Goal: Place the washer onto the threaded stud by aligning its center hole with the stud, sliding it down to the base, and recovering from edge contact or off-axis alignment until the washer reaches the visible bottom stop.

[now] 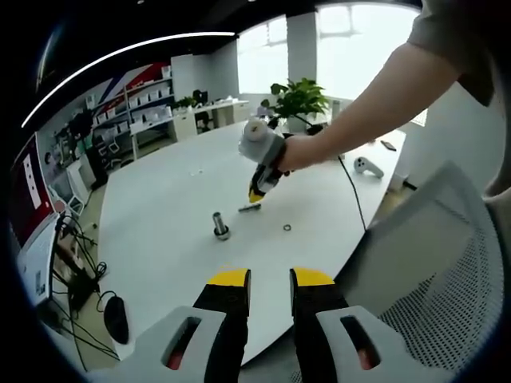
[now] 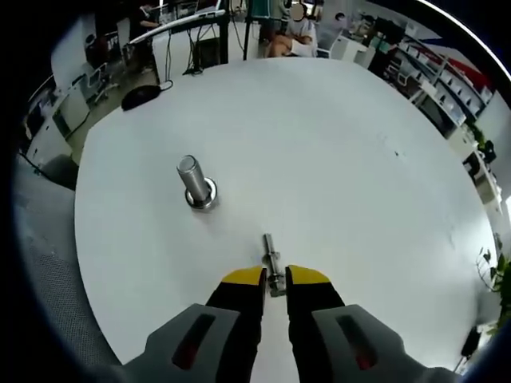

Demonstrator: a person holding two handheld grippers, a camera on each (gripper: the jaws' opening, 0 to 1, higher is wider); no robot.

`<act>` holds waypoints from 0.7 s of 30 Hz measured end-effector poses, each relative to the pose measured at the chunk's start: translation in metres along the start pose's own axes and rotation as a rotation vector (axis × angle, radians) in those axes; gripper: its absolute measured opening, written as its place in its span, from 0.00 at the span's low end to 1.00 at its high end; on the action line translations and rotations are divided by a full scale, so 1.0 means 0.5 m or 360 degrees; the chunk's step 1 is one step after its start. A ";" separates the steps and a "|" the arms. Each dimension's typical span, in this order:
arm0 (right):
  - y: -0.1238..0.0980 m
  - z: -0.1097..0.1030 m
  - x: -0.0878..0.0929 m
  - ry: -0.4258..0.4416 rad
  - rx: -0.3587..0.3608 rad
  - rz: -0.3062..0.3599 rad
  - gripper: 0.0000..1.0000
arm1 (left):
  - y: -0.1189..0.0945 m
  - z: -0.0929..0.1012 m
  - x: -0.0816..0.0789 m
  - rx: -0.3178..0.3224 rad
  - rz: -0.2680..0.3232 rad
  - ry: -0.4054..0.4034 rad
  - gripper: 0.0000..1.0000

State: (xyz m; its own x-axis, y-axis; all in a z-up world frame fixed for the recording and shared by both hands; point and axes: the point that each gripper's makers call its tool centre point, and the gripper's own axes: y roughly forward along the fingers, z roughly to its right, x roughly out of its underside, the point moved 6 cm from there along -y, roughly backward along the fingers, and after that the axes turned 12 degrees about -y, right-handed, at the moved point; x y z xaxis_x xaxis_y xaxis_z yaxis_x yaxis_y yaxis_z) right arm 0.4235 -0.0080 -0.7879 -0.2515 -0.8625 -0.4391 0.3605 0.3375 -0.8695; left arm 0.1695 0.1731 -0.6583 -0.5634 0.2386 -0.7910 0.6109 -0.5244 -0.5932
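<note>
An upright metal threaded stud point(image 1: 220, 225) point(image 2: 196, 182) stands on its round base on the white table point(image 1: 160, 207). A small dark washer point(image 1: 287, 227) lies flat on the table to the stud's right, apart from it. A short metal bolt point(image 1: 249, 207) point(image 2: 271, 259) lies on its side. My right gripper point(image 1: 255, 194) point(image 2: 275, 281), held in a person's hand, has its yellow-tipped jaws close on either side of the bolt's near end. My left gripper point(image 1: 270, 279) hovers at the table's near edge, open, with nothing between its jaws.
A white game controller point(image 1: 367, 166) and a black cable point(image 1: 352, 195) lie on the far right of the table. A potted plant point(image 1: 299, 100) stands at the back. A mesh chair point(image 1: 447, 271) sits at the right, by the table's edge.
</note>
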 end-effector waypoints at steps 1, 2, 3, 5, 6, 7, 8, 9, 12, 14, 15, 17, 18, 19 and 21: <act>0.007 0.000 -0.009 0.0003 -0.0006 0.0007 0.12 | 0.000 -0.001 0.000 0.0000 0.0001 -0.0006 0.17; 0.013 0.000 -0.014 -0.0001 -0.0008 0.0008 0.12 | 0.000 -0.001 0.000 0.0002 0.0001 -0.0008 0.17; 0.020 0.000 -0.020 -0.0008 -0.0013 0.0009 0.12 | 0.000 -0.001 0.000 0.0003 0.0002 -0.0012 0.17; 0.030 0.000 -0.025 -0.0012 -0.0026 0.0008 0.13 | 0.000 -0.001 0.000 0.0002 0.0001 -0.0014 0.17; 0.039 0.001 -0.026 -0.0017 -0.0033 -0.0002 0.13 | -0.001 -0.001 0.000 0.0001 0.0002 -0.0016 0.17; 0.044 0.001 -0.026 -0.0021 -0.0038 -0.0014 0.13 | -0.001 -0.001 0.000 0.0001 0.0004 -0.0016 0.17; 0.049 0.001 -0.026 -0.0027 -0.0043 -0.0031 0.13 | -0.001 -0.002 -0.001 0.0000 0.0007 -0.0017 0.17; 0.055 0.004 -0.026 -0.0027 -0.0048 -0.0038 0.13 | -0.001 -0.002 -0.001 0.0000 0.0006 -0.0017 0.17; 0.061 0.004 -0.029 -0.0031 -0.0054 -0.0048 0.13 | -0.001 -0.002 0.000 0.0002 0.0005 -0.0018 0.17; 0.060 -0.003 -0.029 -0.0036 -0.0066 -0.0063 0.13 | -0.001 -0.002 -0.001 0.0005 0.0008 -0.0019 0.17; 0.060 -0.005 -0.029 -0.0042 -0.0073 -0.0073 0.13 | -0.002 -0.002 -0.002 0.0006 0.0011 -0.0021 0.17; 0.058 -0.010 -0.028 -0.0049 -0.0082 -0.0088 0.13 | -0.002 -0.002 -0.002 0.0006 0.0012 -0.0025 0.17; 0.057 -0.011 -0.027 -0.0046 -0.0090 -0.0096 0.13 | -0.002 -0.003 -0.001 0.0005 0.0011 -0.0026 0.17; 0.057 -0.013 -0.027 -0.0042 -0.0097 -0.0099 0.13 | -0.002 -0.002 -0.002 0.0005 0.0013 -0.0030 0.17; 0.057 -0.017 -0.026 -0.0042 -0.0115 -0.0109 0.12 | -0.002 -0.003 -0.002 -0.0002 0.0011 -0.0022 0.17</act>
State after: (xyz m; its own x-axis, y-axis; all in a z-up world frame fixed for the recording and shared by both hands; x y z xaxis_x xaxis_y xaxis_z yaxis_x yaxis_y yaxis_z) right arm 0.4296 0.0160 -0.8091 -0.2496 -0.8938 -0.3726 0.2774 0.3026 -0.9118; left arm 0.1702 0.1746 -0.6573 -0.5665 0.2236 -0.7931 0.6156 -0.5250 -0.5877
